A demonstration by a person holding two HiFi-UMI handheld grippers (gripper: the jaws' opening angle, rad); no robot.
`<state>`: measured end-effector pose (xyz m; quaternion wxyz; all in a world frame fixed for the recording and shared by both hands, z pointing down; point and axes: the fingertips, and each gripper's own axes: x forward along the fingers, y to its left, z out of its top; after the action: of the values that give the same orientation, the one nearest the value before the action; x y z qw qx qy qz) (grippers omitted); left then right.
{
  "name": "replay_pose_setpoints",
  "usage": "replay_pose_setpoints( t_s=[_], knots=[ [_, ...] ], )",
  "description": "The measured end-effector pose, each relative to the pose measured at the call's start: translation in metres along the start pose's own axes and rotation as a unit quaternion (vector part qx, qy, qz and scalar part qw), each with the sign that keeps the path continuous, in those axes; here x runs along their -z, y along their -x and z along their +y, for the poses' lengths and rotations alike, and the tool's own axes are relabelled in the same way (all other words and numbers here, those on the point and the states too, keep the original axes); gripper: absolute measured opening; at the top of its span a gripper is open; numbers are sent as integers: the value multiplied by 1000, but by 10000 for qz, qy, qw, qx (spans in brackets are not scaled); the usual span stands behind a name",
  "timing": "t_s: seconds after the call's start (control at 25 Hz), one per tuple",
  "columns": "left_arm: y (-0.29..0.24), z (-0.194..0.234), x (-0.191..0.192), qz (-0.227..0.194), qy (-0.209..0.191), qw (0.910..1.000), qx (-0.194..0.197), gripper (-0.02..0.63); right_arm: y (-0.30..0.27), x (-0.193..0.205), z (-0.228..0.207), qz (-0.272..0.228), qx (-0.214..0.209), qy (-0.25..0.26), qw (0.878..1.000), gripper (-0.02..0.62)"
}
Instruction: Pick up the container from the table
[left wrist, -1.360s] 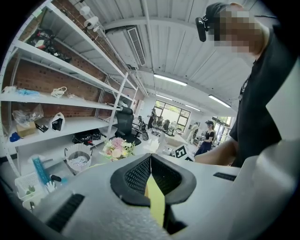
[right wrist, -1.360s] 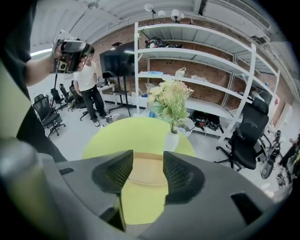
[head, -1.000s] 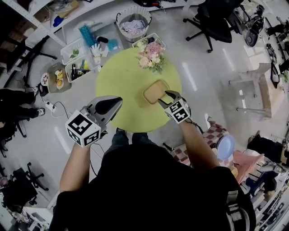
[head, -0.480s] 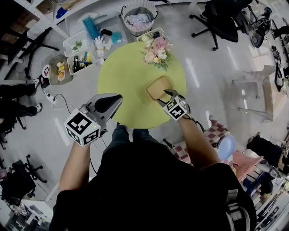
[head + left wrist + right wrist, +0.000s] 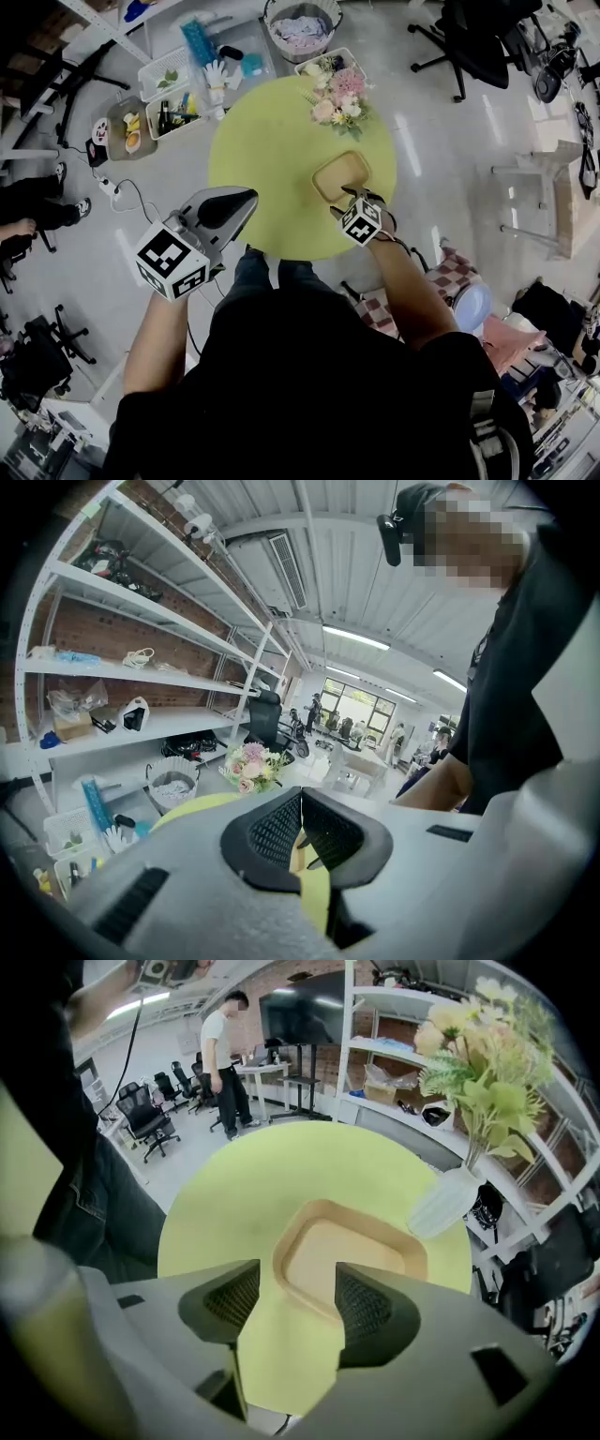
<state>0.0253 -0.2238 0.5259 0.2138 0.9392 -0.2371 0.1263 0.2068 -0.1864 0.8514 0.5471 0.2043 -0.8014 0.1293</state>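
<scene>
From the head view, the container (image 5: pixel 341 175) lay on the round table (image 5: pixel 272 178), towards its right edge, with flowers (image 5: pixel 339 94) at the table's far edge. The right gripper (image 5: pixel 352 199) pointed down at the container's near side, and the left gripper (image 5: pixel 242 199) hung over the table's near-left edge.

In the left gripper view, the left gripper (image 5: pixel 300 803) had its jaws together with nothing between them.

In the right gripper view, the right gripper (image 5: pixel 297 1302) had jaws spread wide, having just been opening. The near corner of the container (image 5: pixel 347 1255) showed between them, unclamped, on the table (image 5: pixel 244 1185) beside a white vase (image 5: pixel 445 1199).
</scene>
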Motion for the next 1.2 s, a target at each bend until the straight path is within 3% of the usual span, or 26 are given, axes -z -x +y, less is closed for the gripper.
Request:
replay_pose_setpoints(
  t_s=[0.88, 1.2],
  knots=[
    [18, 12, 20, -108, 576, 9983, -26, 17, -47, 24, -5, 880, 216, 586, 9942, 245],
    [18, 7, 20, -183, 612, 9980, 9, 17, -46, 26, -4, 1030, 319, 832, 9907, 134]
  ],
)
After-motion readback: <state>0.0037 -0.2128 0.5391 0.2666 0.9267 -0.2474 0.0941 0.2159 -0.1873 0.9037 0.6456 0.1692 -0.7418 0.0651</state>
